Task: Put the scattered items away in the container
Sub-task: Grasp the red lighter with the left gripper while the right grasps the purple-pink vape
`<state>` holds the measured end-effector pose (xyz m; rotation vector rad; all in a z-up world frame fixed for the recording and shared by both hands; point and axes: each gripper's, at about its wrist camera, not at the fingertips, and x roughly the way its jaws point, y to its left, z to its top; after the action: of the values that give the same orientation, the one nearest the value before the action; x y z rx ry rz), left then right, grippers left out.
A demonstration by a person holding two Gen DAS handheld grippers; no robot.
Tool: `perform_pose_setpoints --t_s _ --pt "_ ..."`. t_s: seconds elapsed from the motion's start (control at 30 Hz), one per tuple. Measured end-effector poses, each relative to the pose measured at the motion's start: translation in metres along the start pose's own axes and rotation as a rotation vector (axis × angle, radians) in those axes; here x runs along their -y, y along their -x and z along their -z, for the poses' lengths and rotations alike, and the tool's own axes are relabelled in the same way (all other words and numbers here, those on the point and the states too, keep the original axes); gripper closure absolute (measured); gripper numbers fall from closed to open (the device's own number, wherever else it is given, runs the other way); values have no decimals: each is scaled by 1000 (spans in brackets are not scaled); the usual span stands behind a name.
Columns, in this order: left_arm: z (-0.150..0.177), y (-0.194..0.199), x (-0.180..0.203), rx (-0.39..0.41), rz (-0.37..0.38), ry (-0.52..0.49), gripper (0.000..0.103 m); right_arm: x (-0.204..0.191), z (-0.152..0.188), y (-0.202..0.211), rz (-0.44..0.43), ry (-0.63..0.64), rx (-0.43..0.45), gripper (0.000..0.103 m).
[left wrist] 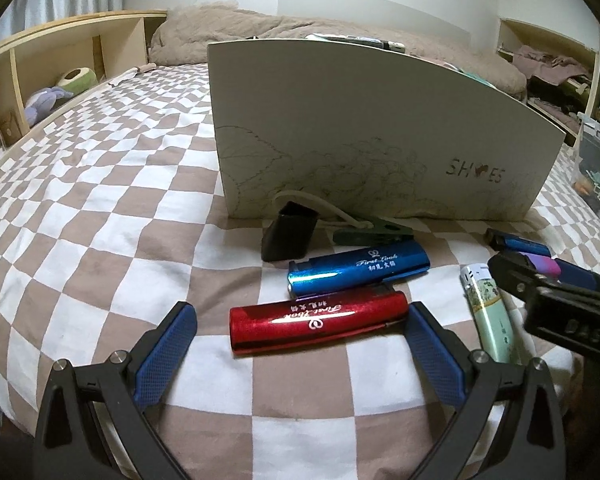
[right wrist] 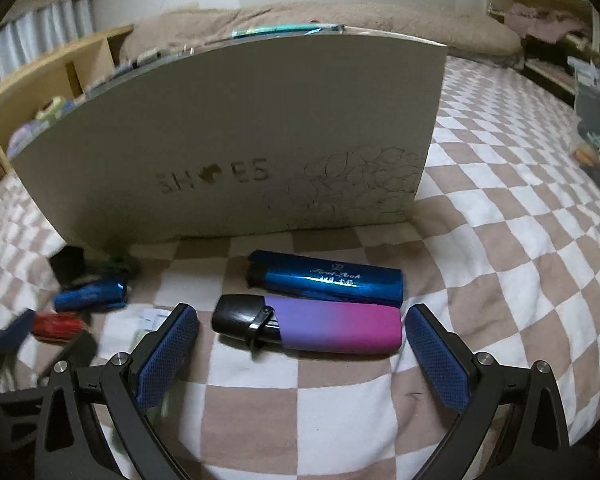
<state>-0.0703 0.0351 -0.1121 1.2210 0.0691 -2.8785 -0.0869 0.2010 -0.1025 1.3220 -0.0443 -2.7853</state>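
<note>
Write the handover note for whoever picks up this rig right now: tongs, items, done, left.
Left tongs: open, straddling the red lighter.
Right tongs: open, straddling the purple-pink device.
All items lie on the checkered bedspread before the shoe box: two blue lighters, pale green lighter, black cap, green clip.
Done: nothing seen going in; box interior hidden.
Left: grasp, lift, drop each in.

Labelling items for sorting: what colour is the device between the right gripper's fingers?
The device fades purple to pink, black cap; clearest in the right wrist view.
</note>
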Motion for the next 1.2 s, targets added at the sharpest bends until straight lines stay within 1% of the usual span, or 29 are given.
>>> perform_pose_setpoints --t_s 0.03,0.1,0.13,0.2,0.3,0.37,0.53,0.8,1.0,1.13,1.2 --pt "0 0 0 1 -7 -2 0 -1 2 1 4 13 6 0" --pt "1 0 1 2 -24 -1 0 1 4 2 -8 0 18 1" --pt "1 1 1 4 -32 3 0 4 5 3 -16 -11 25 4" --pt "3 2 2 7 -40 16 0 10 7 5 -15 -27 33 17" --pt "3 3 1 9 -45 43 0 16 7 7 -50 -31 26 17" --pt "3 3 0 10 -46 53 0 16 9 8 -58 -23 27 17" --pt "3 2 -3 13 -44 83 0 14 15 6 -41 7 41 17" --pt "2 -3 -4 34 -75 139 0 11 15 -1 -43 23 52 16" --pt "3 -3 -3 40 -81 113 0 6 15 -3 -42 25 56 16" --pt "4 -3 -1 46 -88 101 0 13 14 -5 -46 28 58 16" --pt "5 -3 -1 52 -87 99 0 10 16 6 -44 32 60 16"
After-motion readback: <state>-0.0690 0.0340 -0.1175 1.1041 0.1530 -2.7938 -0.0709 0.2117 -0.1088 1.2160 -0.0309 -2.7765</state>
